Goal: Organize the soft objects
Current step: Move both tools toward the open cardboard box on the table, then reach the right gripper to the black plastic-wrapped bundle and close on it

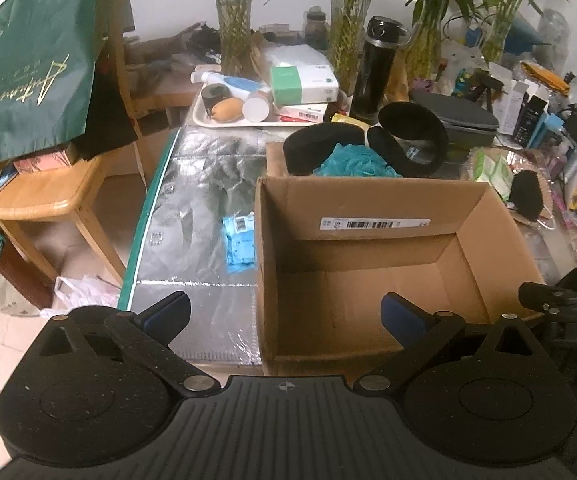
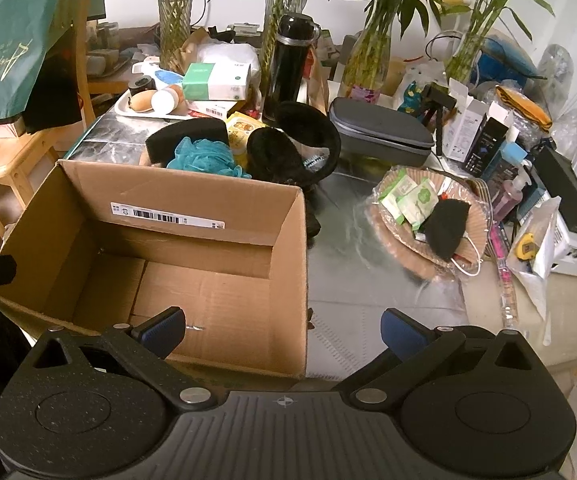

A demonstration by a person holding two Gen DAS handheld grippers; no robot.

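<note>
Both the left gripper [image 1: 286,314] and the right gripper [image 2: 284,330] hover with fingers spread wide and nothing between them, over the near edge of an open cardboard box [image 2: 288,264]. Just behind the box on the foil-covered surface [image 1: 208,184] lie a teal bath pouf [image 2: 204,156], a black sponge [image 2: 186,136] and black earmuffs [image 2: 292,148], touching one another.

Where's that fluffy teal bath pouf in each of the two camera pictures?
Left wrist view: teal bath pouf, upper middle, just beyond the cardboard box's far wall.
Right wrist view: pouf, upper left of centre, behind the same box.
Shared landmark: black flask.
</note>
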